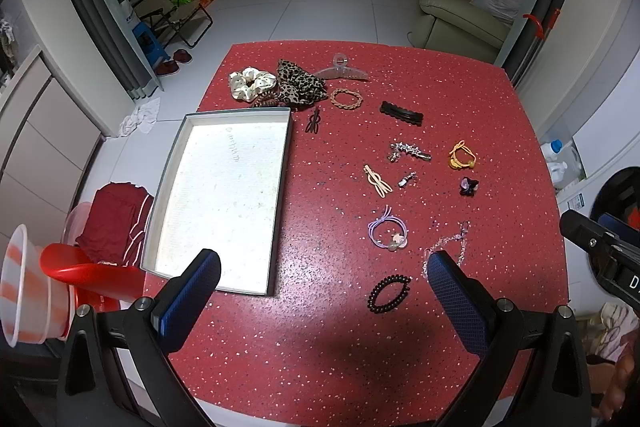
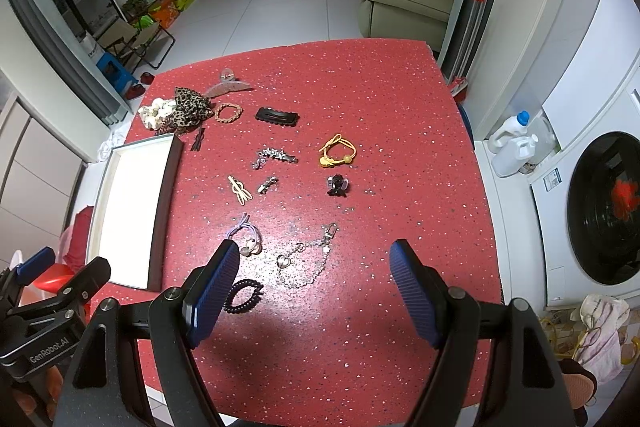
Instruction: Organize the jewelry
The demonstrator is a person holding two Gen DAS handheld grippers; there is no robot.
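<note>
An empty white tray (image 1: 280, 211) lies at the left of the red table (image 1: 460, 99); it shows in the right wrist view too (image 2: 158, 211). Hair accessories and jewelry lie scattered to its right: a black spiral tie (image 1: 389, 293) (image 2: 242, 296), a silver chain (image 2: 306, 261) (image 1: 446, 247), a purple tie (image 1: 387, 231) (image 2: 246, 235), a yellow tie (image 1: 462, 155) (image 2: 338, 151), a star clip (image 1: 410, 151) (image 2: 274, 155), a black barrette (image 1: 401, 113) (image 2: 277, 116). My left gripper (image 1: 322, 263) is open above the near edge. My right gripper (image 2: 316, 255) is open above the chain.
Scrunchies (image 1: 252, 83), a clear claw clip (image 1: 340, 71) and a braided ring (image 1: 346, 98) lie at the far side. A red and white container (image 1: 36, 283) stands left of the table. A washing machine (image 2: 600, 207) stands at the right.
</note>
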